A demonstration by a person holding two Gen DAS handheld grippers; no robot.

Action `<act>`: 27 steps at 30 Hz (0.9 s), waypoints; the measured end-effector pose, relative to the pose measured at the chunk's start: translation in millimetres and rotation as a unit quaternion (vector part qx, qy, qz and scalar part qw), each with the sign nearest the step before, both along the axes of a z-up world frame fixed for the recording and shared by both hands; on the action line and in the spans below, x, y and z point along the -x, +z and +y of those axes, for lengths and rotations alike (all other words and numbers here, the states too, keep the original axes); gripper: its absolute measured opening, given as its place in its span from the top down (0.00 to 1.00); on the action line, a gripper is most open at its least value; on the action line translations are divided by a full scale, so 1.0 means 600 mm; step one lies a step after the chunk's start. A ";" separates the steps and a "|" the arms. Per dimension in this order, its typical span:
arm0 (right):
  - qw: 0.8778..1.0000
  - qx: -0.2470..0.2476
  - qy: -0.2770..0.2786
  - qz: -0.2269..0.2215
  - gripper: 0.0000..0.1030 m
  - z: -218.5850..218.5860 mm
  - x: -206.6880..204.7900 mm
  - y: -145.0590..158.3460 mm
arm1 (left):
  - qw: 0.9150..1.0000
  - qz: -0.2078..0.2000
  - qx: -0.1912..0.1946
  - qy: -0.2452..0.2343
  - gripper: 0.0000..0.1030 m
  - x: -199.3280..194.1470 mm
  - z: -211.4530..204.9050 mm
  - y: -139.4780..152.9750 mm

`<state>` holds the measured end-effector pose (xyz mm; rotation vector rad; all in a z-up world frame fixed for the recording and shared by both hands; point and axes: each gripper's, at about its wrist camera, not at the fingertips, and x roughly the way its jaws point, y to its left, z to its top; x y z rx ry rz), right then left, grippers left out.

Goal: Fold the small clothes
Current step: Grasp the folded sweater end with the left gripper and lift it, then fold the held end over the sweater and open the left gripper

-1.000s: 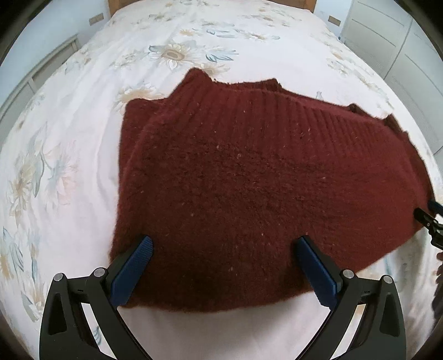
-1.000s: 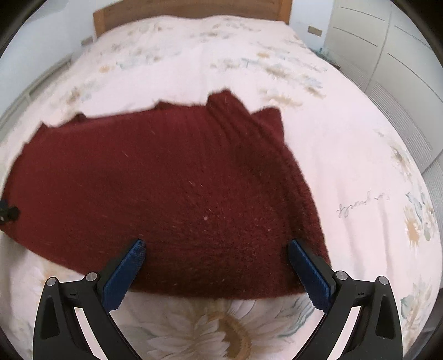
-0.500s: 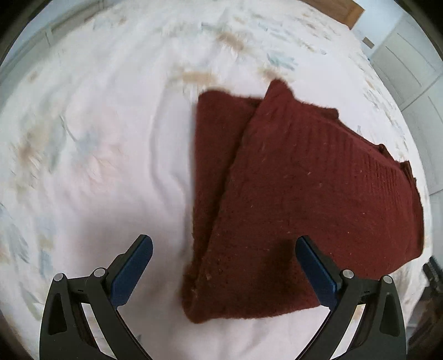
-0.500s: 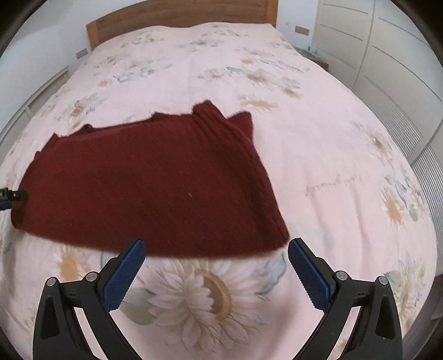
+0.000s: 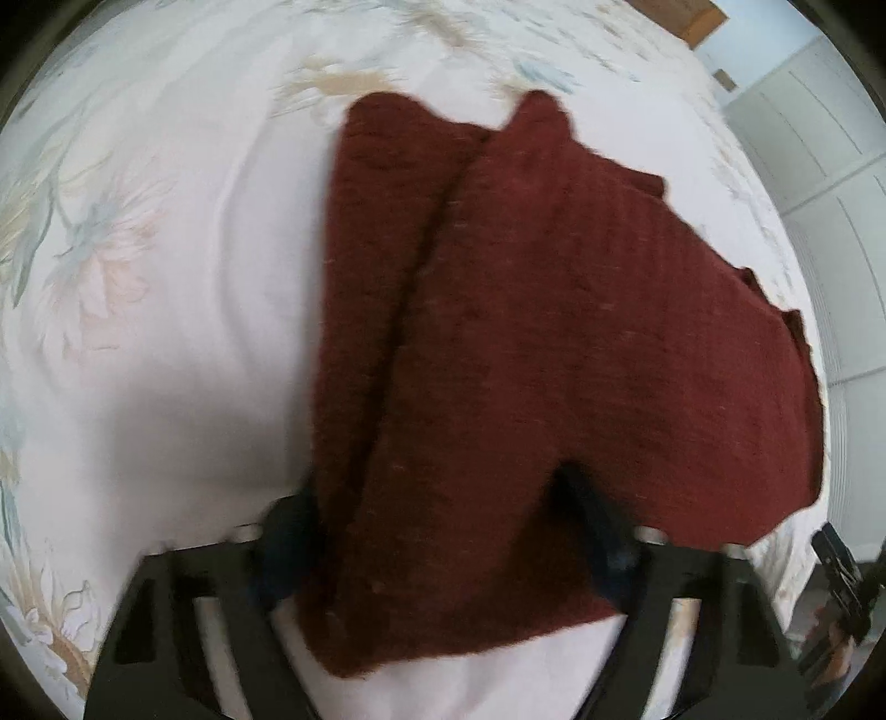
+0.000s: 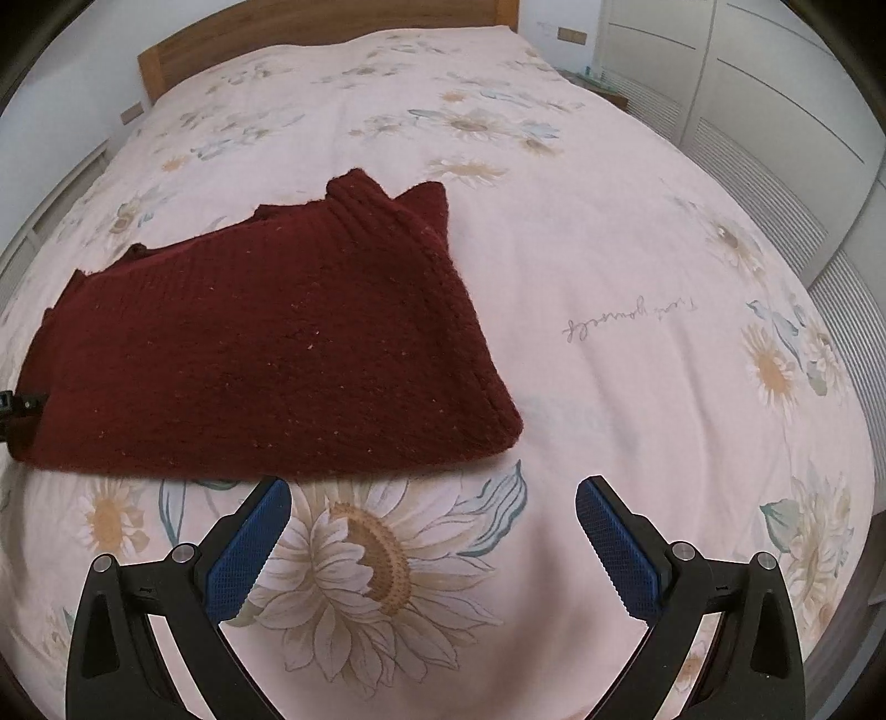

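You're working in a home bedroom: a bed [image 6: 609, 232] wearing a floral duvet, a wooden headboard [image 6: 310, 33] standing behind, white wardrobe doors [image 6: 775, 111] lining the right.

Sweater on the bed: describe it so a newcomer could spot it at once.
Find the bed with its pale flowered cover, wooden headboard at the far end. On the cover's near left part lies the sweater, a dark red knit folded flat with a ribbed band. It is the only solid dark thing there.
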<state>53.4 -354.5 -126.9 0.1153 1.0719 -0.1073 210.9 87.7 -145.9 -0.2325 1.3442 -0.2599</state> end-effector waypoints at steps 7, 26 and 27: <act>1.000 -0.012 -0.008 -0.005 0.00 -0.011 0.002 0.002 | 0.999 -0.003 -0.029 -0.035 0.76 -0.009 -0.055 0.038; 0.997 -0.035 -0.035 -0.063 0.00 -0.105 0.002 0.077 | 0.990 -0.081 0.043 -0.105 0.81 -0.019 -0.259 0.265; 0.997 -0.032 -0.038 -0.065 0.00 -0.114 0.003 0.082 | 0.989 -0.085 0.042 -0.115 0.81 -0.021 -0.289 0.273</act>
